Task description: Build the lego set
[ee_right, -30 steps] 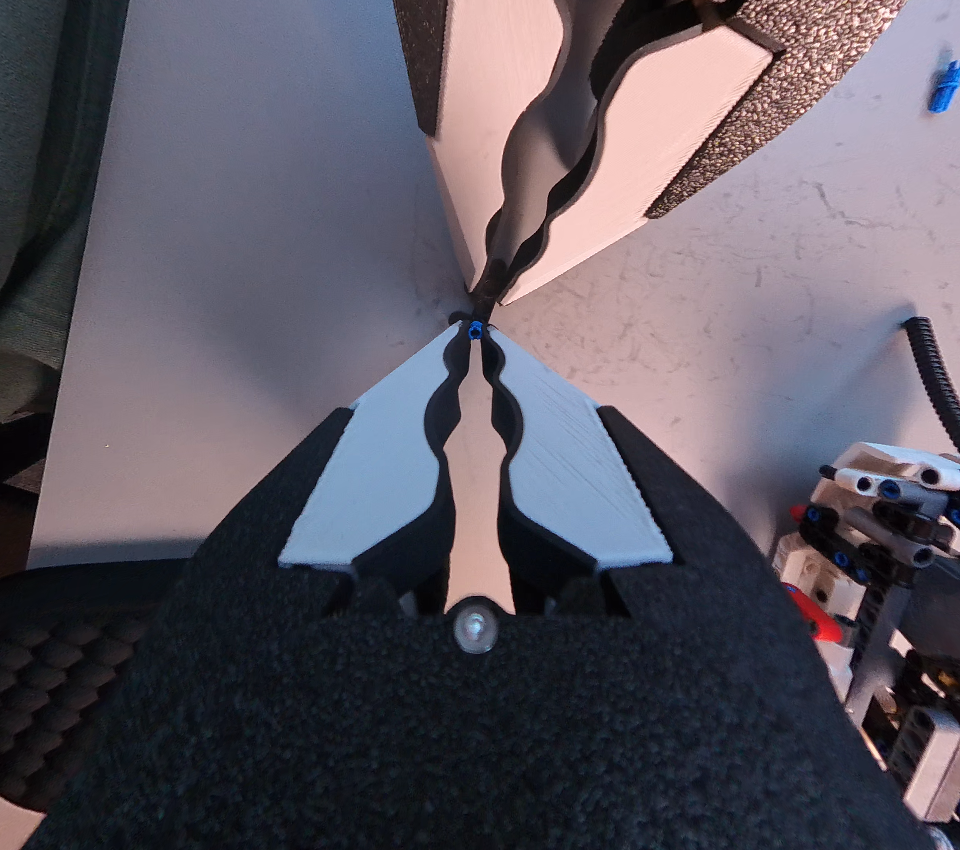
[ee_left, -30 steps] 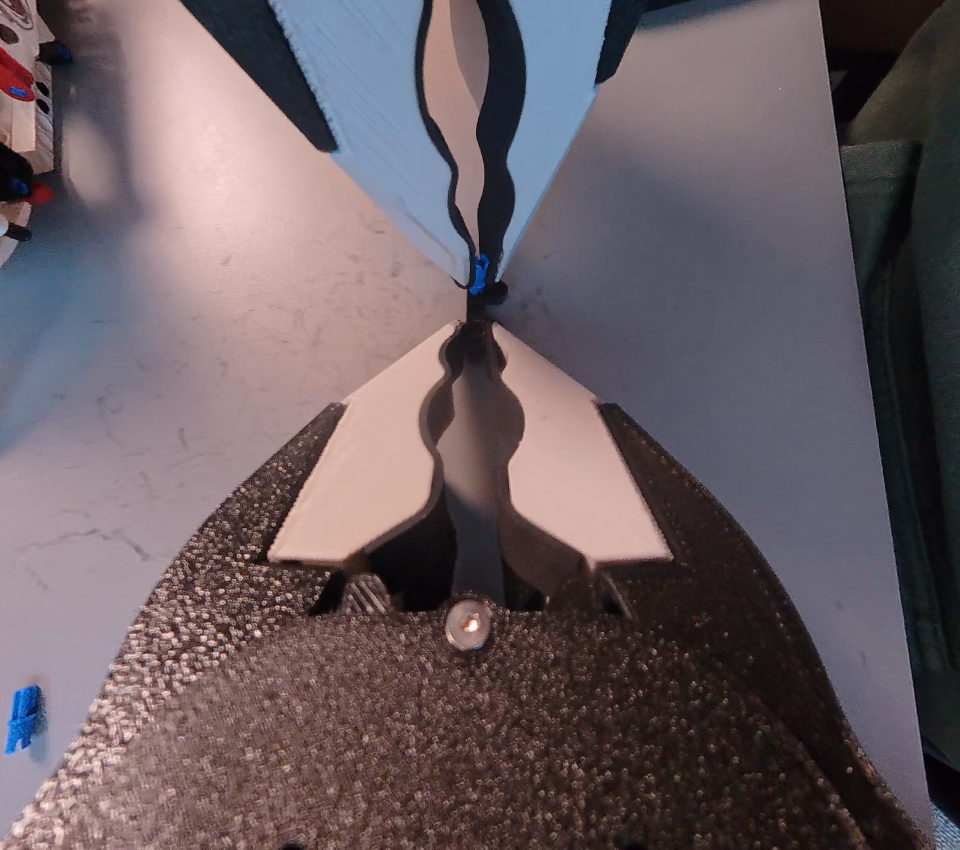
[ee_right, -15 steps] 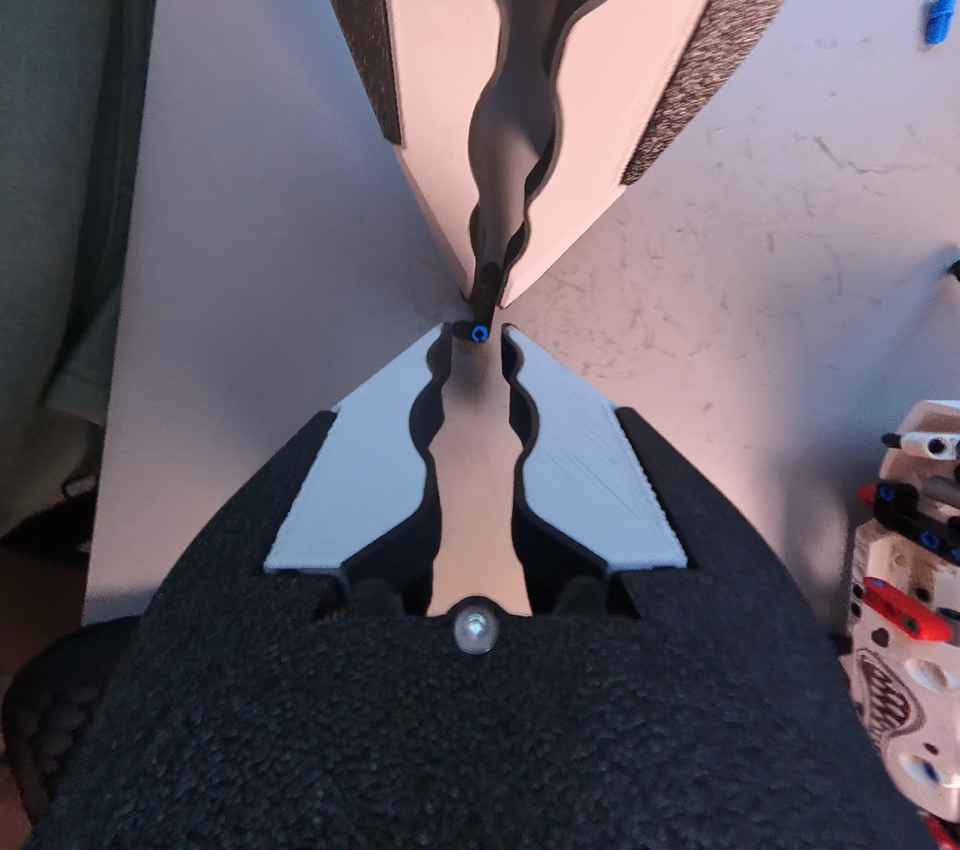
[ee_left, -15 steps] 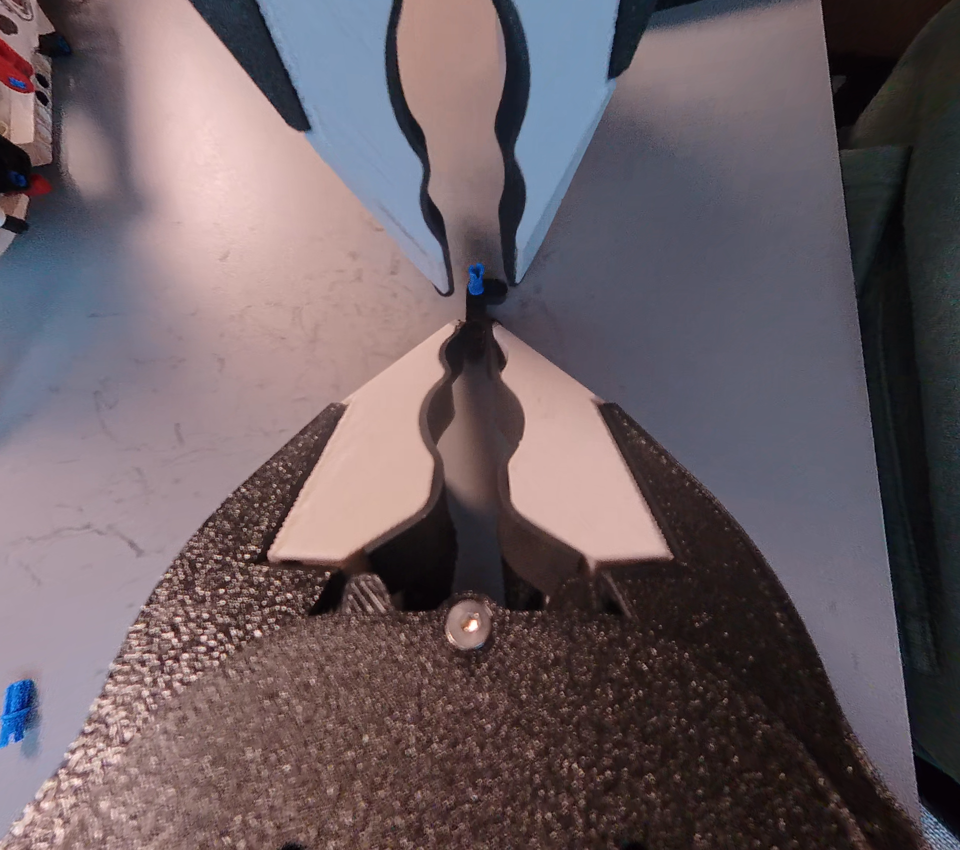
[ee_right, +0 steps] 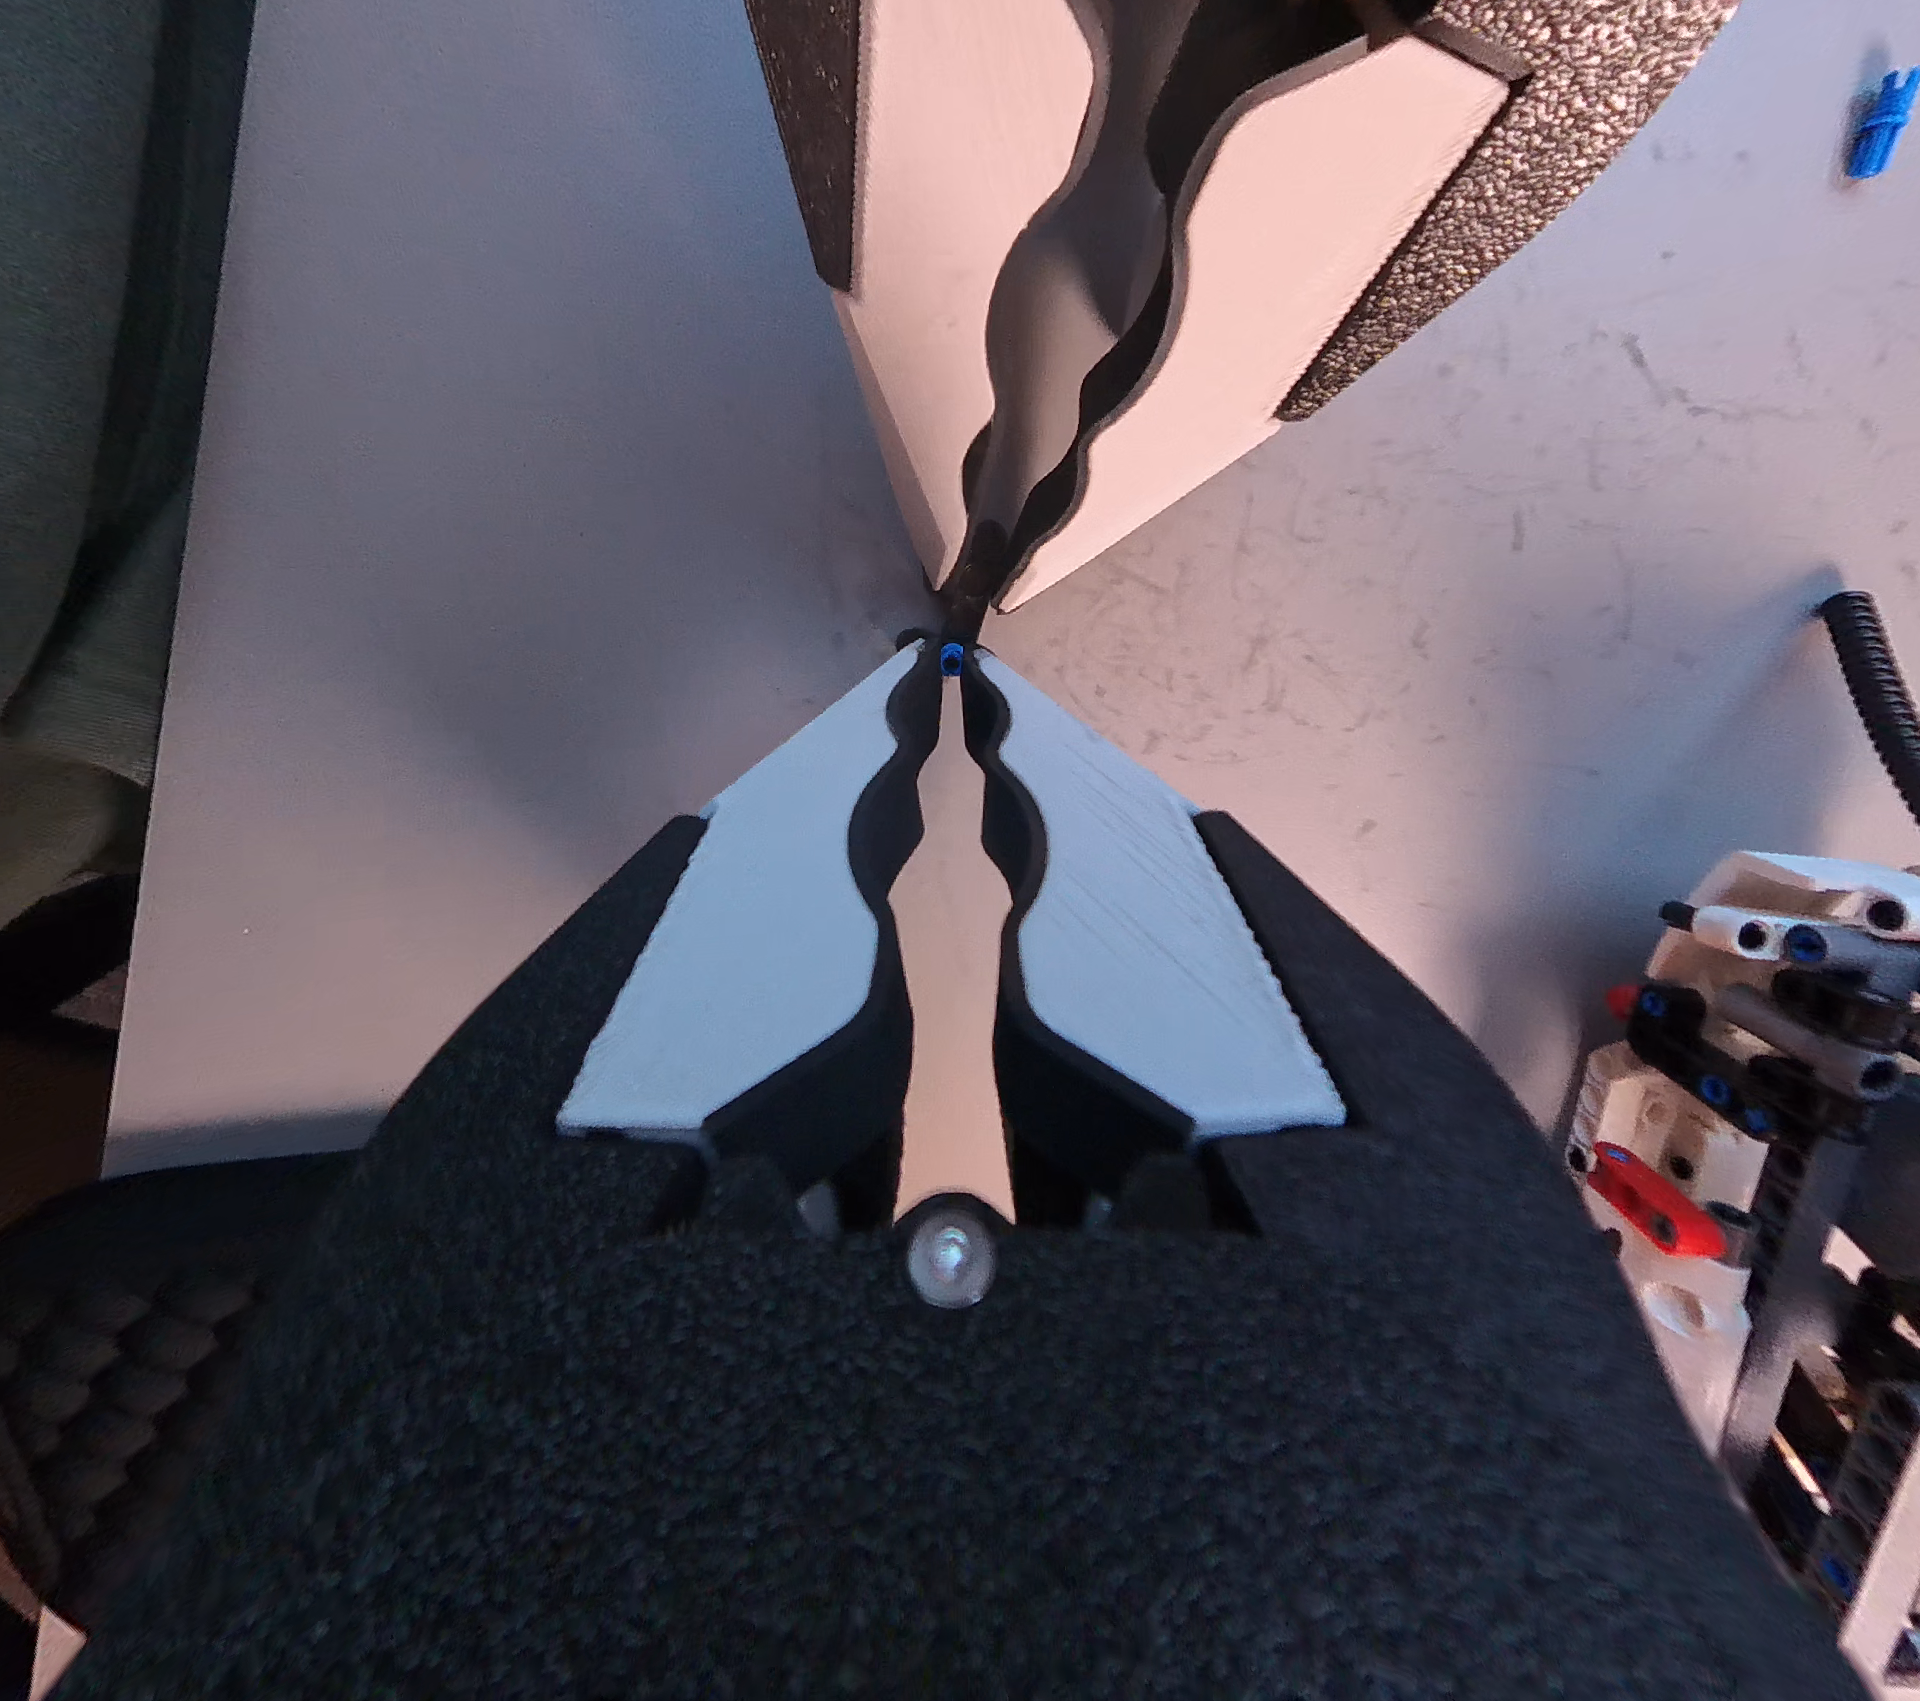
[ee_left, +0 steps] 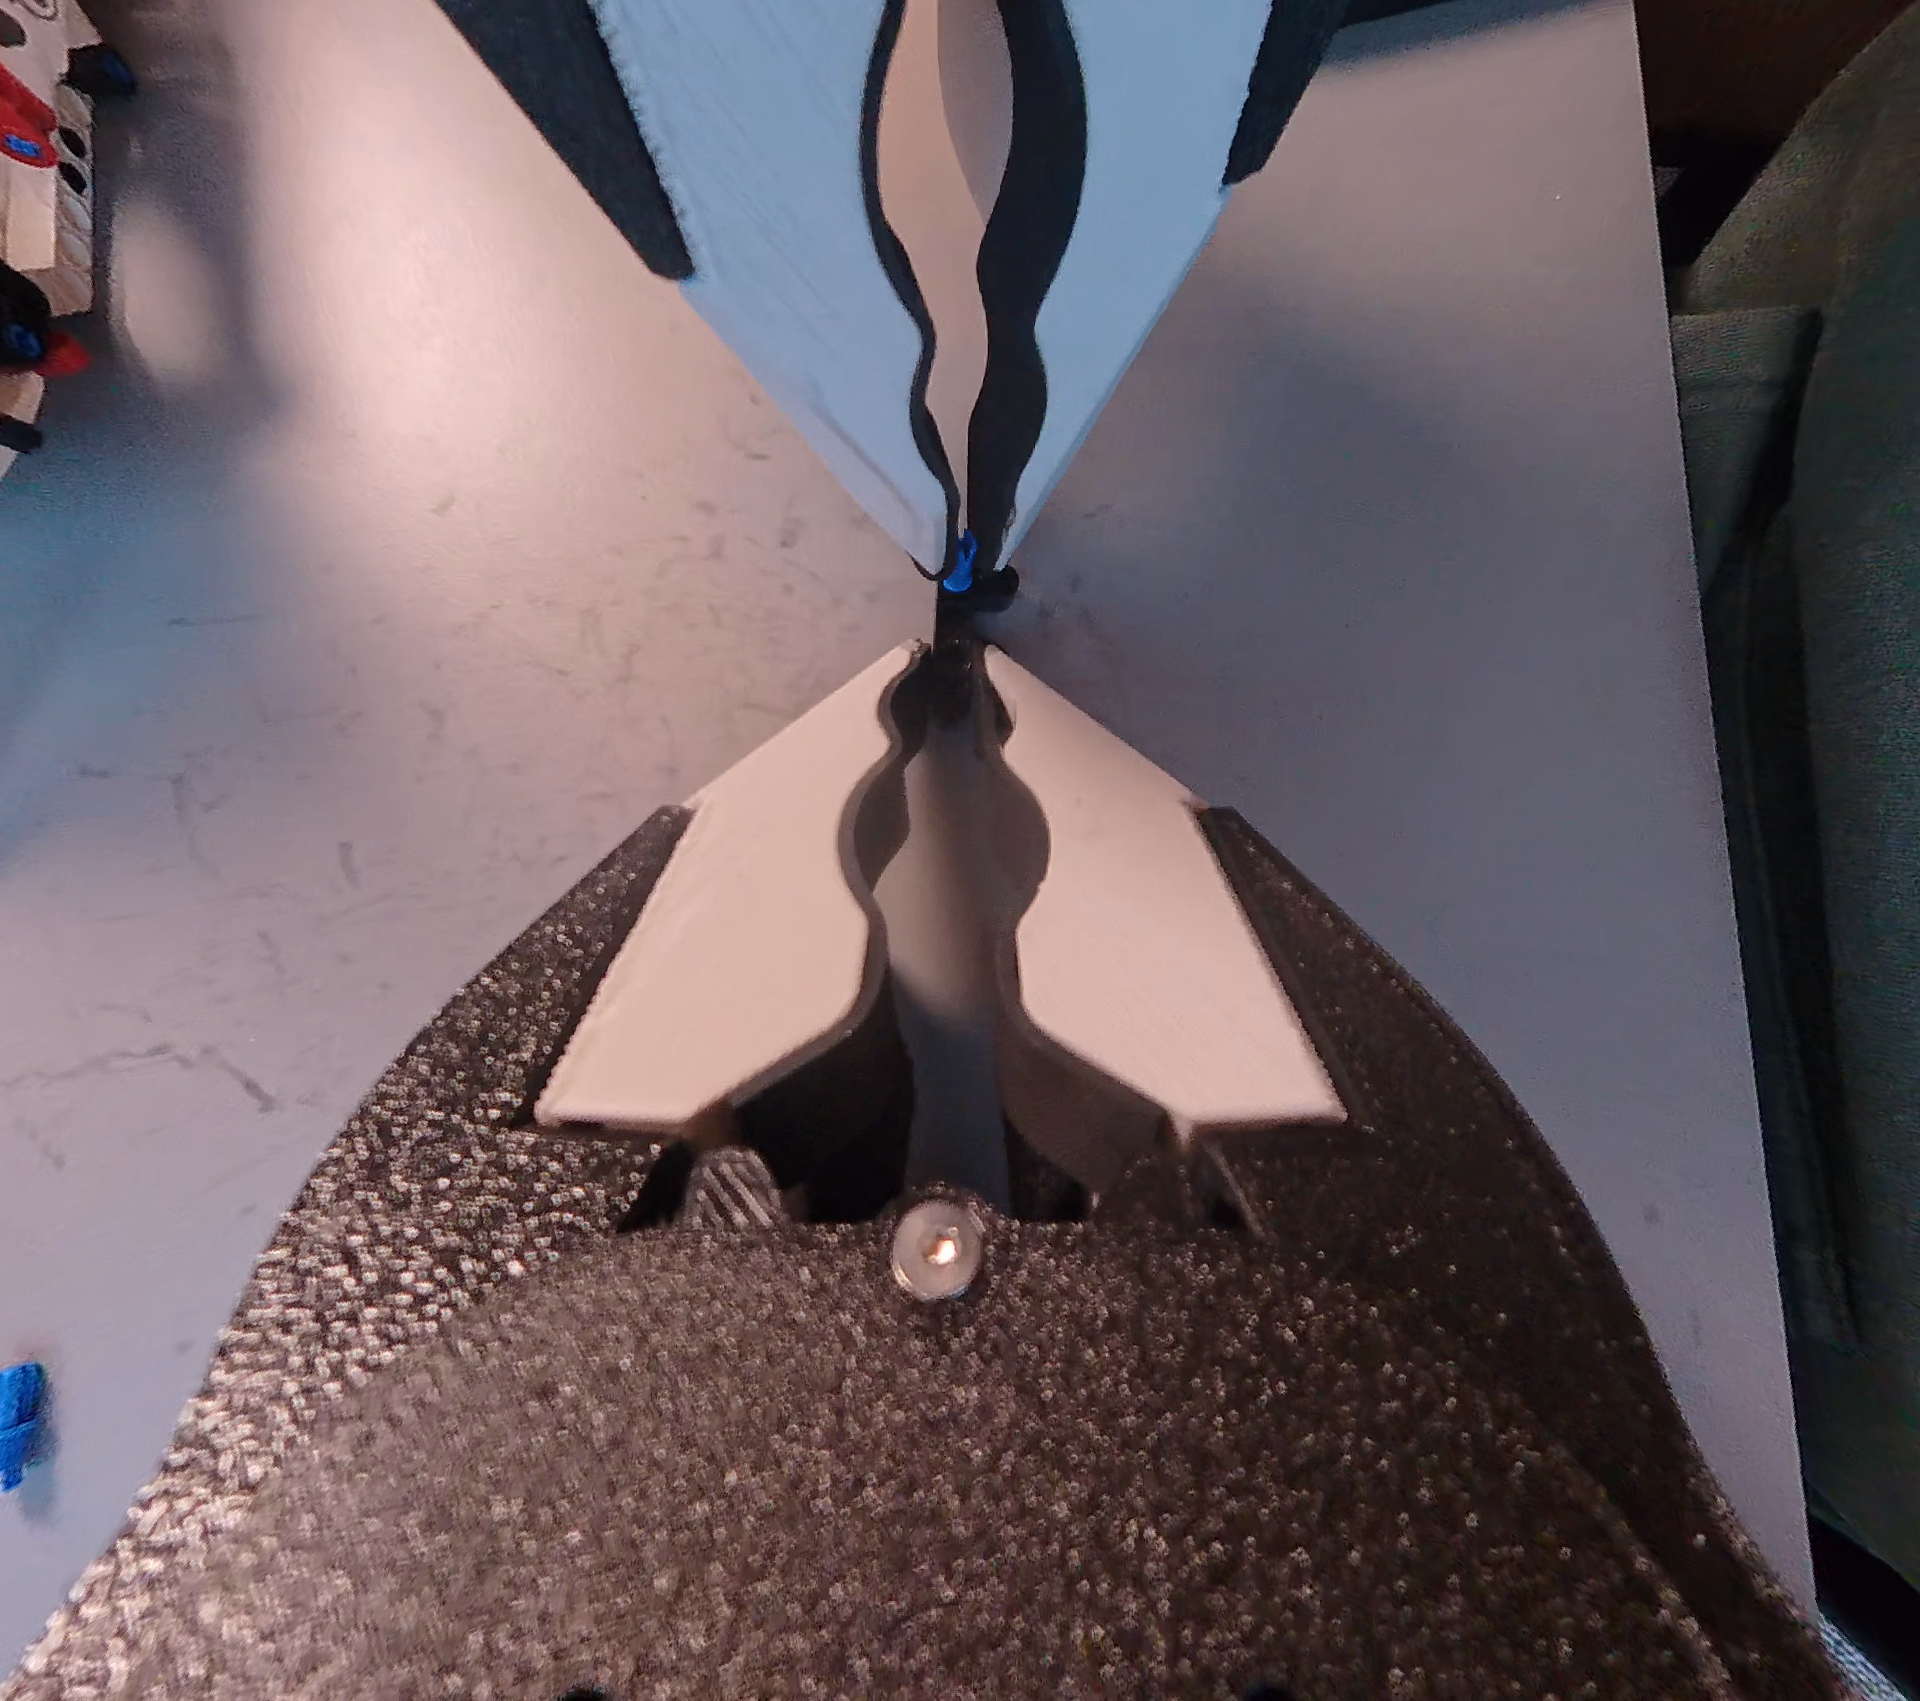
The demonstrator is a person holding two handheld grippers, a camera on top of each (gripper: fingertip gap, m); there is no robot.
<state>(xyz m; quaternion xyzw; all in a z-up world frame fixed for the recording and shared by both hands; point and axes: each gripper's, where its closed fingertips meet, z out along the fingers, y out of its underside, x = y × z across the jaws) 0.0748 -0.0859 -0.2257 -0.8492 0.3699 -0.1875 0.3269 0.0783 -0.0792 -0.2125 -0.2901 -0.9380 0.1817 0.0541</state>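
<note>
Centre frame, both wrist views: the two grippers meet tip to tip above the grey table (ee_left: 416, 716). Left gripper (ee_left: 951, 664) is pinched down on a small black piece (ee_left: 954, 649) at its very tips; jaws nearly together, only the piece between them. Right gripper (ee_right: 951, 664), entering from the top of the left wrist view, is closed on a tiny blue pin (ee_right: 950, 657), whose hollow end faces the right camera. Pin and black piece touch or nearly touch; whether the pin is seated I cannot tell, the joint is too small.

Judgement: the step in hand is pressing the blue pin into the black piece. To do it well, keep both tools on one axis, push straight along the pin, no twisting. Both grips are at the extreme fingertips, so a sideways load could flick either part out. Let go with one gripper only once the pin looks seated.

Lower right of the right wrist view: the partly built model (ee_right: 1766, 1080), white, black and red, well apart from the join. A spare blue pin (ee_right: 1881, 113) lies on the table at upper right, also far off. A black corrugated hose (ee_right: 1881, 695) runs at the right edge.
</note>
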